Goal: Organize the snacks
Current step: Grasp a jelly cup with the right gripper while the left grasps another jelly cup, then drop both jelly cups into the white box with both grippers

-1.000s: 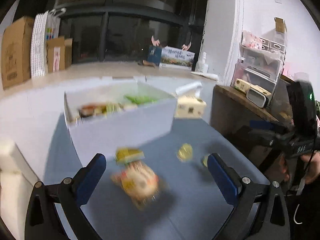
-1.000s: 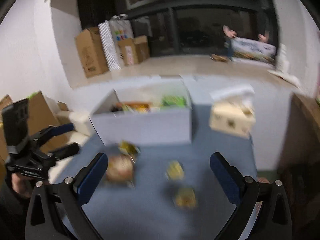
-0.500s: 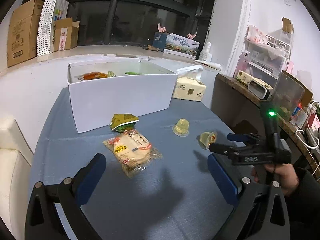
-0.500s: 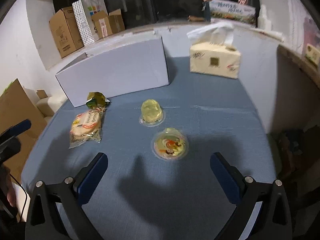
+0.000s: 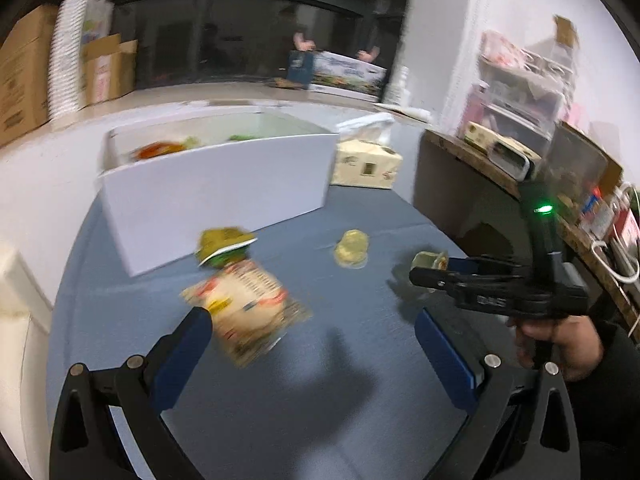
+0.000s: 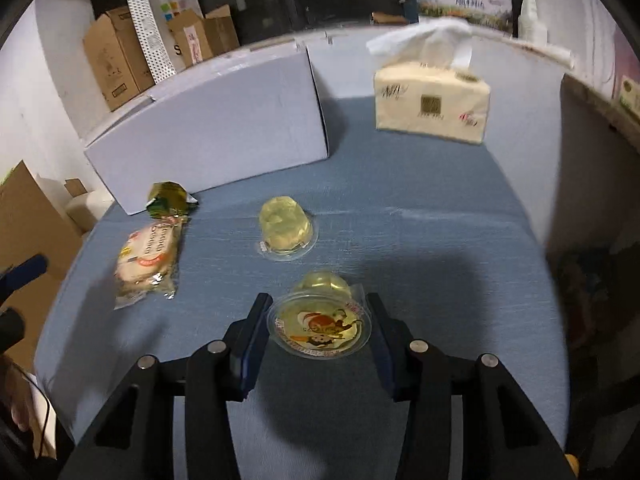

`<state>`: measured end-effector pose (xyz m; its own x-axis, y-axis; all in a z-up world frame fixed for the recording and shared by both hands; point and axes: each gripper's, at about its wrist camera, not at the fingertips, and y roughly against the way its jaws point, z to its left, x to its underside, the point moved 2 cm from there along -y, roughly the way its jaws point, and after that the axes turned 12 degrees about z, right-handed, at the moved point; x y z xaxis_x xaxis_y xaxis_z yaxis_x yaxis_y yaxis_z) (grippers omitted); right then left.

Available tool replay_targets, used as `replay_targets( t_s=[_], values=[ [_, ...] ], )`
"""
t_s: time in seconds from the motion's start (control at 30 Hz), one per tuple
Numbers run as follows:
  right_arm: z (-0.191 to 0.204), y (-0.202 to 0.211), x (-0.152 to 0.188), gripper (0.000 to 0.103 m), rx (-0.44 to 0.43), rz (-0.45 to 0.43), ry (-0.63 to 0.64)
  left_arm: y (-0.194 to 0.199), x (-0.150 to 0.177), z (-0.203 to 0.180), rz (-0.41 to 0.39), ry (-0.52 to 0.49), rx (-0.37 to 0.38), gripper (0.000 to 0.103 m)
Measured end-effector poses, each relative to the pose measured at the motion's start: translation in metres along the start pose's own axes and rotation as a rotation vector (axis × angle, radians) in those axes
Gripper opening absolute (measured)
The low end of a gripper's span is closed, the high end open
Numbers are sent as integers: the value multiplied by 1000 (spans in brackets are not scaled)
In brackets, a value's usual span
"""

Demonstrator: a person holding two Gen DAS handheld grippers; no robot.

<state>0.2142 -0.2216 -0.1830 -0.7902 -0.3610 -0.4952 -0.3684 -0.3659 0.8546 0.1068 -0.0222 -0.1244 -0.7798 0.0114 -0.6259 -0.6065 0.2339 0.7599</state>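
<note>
Straddling the jelly cup [image 6: 319, 330] at 12 o'clock, your right tool [image 6: 318, 334] has a pad on either side of its rim, jaws narrowed but apparently not yet clamped. The cup lies tipped on the blue table [image 6: 420, 240], printed lid facing you, its axis running from 6 to 12. Your left tool [image 5: 312, 344] is spread wide and empty, the biscuit packet [image 5: 246, 312] at its 11 o'clock. Farther off, a second jelly cup [image 6: 285, 229], then the white box [image 6: 212, 128] at 11 o'clock.
</note>
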Motion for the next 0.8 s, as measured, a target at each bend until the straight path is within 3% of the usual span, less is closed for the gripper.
replay_targets(
  t_s=[0.17,0.3,0.47,0.53,0.57,0.6,0.8],
  values=[
    [-10,52,21,50,-53,-85,-52,-40,-38,-34,43,-128,28,103],
    [-20,83,35,50,-53,-141,-89,-86,-65,-55,98,-158,37,103],
    [-33,104,47,50,-56,-176,-126,-143,-87,-58,189,-138,-12,102],
    [-36,107,49,50,-50,-178,-130,-157,-89,-54,213,-123,-36,92],
    [-37,107,50,50,-53,-179,-135,-165,-90,-50,236,-108,-35,72],
    [-38,107,50,50,-57,-178,-141,-170,-89,-48,254,-101,-34,39],
    [-39,99,50,50,-66,-167,-142,-152,-85,-42,197,-108,-22,40]
  ],
)
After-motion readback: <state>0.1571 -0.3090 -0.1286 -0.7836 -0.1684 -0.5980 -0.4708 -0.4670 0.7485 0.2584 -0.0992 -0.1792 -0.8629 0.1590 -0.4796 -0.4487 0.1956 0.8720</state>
